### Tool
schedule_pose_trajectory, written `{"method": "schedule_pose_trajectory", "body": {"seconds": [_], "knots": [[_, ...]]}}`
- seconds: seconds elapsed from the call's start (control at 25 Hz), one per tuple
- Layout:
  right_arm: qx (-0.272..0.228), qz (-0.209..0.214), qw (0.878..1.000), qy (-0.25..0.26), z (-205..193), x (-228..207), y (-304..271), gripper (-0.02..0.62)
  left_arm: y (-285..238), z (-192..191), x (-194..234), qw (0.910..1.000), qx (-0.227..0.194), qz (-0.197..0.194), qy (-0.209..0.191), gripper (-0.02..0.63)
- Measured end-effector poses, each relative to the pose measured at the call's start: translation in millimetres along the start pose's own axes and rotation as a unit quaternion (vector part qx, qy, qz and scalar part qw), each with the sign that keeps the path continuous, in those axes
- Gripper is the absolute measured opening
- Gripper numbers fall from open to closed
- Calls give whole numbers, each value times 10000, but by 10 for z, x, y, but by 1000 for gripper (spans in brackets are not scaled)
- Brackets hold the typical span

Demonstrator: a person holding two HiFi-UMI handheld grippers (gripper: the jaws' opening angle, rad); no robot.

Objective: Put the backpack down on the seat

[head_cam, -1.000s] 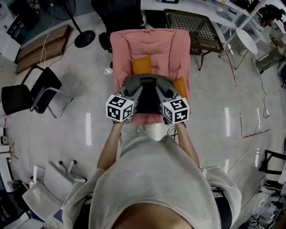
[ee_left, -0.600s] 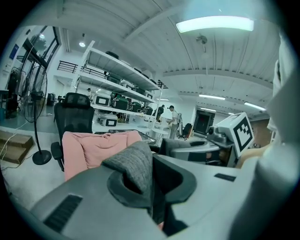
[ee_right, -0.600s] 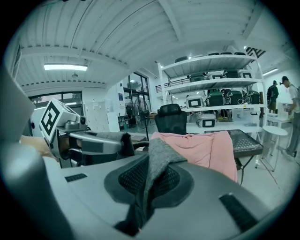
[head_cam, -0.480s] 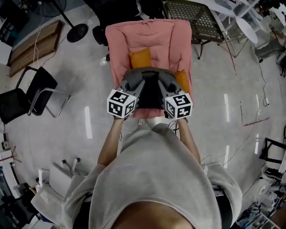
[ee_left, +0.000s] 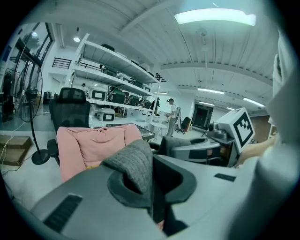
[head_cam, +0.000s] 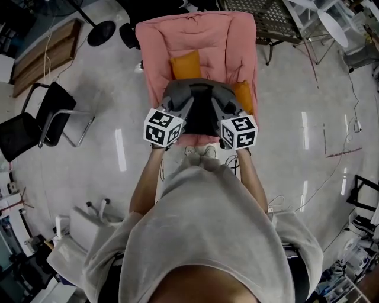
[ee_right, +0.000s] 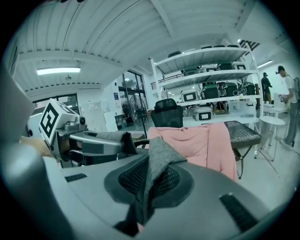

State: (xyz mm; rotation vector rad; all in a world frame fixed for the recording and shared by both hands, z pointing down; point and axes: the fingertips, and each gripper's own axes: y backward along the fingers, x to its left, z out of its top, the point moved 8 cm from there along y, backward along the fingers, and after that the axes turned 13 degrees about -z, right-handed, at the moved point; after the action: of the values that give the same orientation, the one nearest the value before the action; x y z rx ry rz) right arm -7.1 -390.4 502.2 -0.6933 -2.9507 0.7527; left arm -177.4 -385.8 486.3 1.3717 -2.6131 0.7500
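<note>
Both grippers are shut on the backpack (head_cam: 201, 117). The left gripper (head_cam: 176, 102) has its jaws pinched on a fold of grey fabric (ee_left: 134, 165) that sticks up between them. The right gripper (head_cam: 224, 104) pinches a like fold of grey cloth (ee_right: 154, 169) in the same way. The two grippers stand side by side, jaws pointing away from the person. The dark body of the backpack sits between them and just below their tips.

Ahead of and beneath both grippers is the pink seat (head_cam: 195, 35), with the backpack over its front part. The pictures do not show whether the backpack touches the cushion. One orange pillow (head_cam: 186, 64) lies just beyond the left gripper's tip. A second pillow (head_cam: 243, 97) lies right beside the right gripper, on its outer side.

Well off to the left gripper's outer side stands a black chair (head_cam: 35, 118) on the floor. A fan base (head_cam: 102, 32) is farther ahead on that side. Beyond the seat, past the right gripper, stands a mesh table (head_cam: 260, 15).
</note>
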Motion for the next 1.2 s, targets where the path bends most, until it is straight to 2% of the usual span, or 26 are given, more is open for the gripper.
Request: {"method": "schedule_pose_trajectory", "body": {"seconds": [0.32, 1.2], "knots": [[245, 35, 9997, -79, -87, -156, -216, 28, -234, -74, 177, 9997, 203, -37, 144, 31], [756, 47, 9971, -63, -242, -676, -1436, 28, -995, -291, 1171, 9962, 620, -211, 574, 31]]}}
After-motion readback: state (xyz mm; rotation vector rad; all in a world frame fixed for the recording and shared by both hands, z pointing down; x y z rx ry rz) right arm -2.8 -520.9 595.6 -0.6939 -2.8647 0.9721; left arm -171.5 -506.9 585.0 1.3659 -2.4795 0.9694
